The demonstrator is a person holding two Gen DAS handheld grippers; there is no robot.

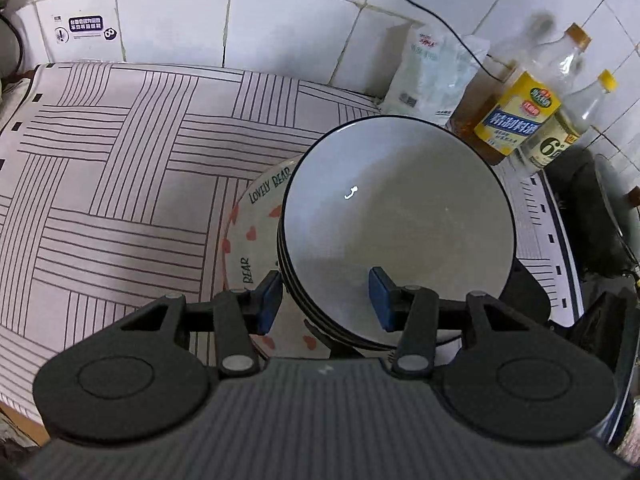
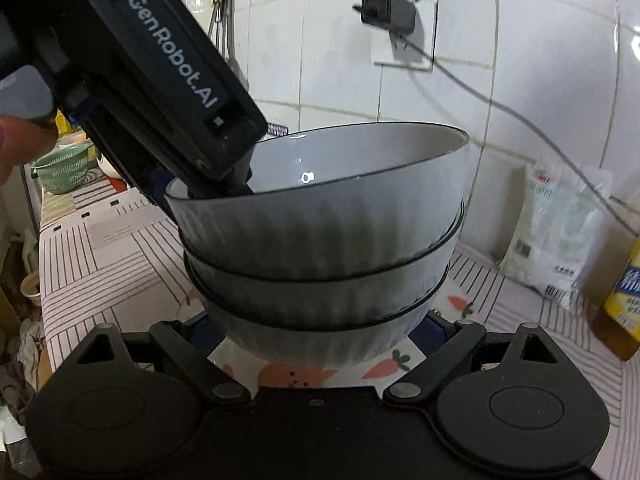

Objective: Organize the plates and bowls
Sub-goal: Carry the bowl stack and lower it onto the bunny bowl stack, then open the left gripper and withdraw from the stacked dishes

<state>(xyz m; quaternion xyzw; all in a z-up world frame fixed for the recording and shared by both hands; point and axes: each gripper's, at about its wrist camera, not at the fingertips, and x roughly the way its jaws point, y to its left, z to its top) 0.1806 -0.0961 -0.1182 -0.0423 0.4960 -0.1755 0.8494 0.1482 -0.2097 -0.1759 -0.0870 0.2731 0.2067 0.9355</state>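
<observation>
Carrying: stack of bowls, nested, riding above plate on desk
Left gripper: jaws clamping stack rim
Right gripper: jaws bracketing lowest bowl, contact hidden; cannot tell
Next: lowering stack level onto plate

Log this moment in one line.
left gripper: clamps bowl stack rim | right gripper: at stack base, grip unclear | plate: under stack

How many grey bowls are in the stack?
3, nested: top bowl, middle bowl, bottom bowl on the plate. A fourth may be hidden inside.
</observation>
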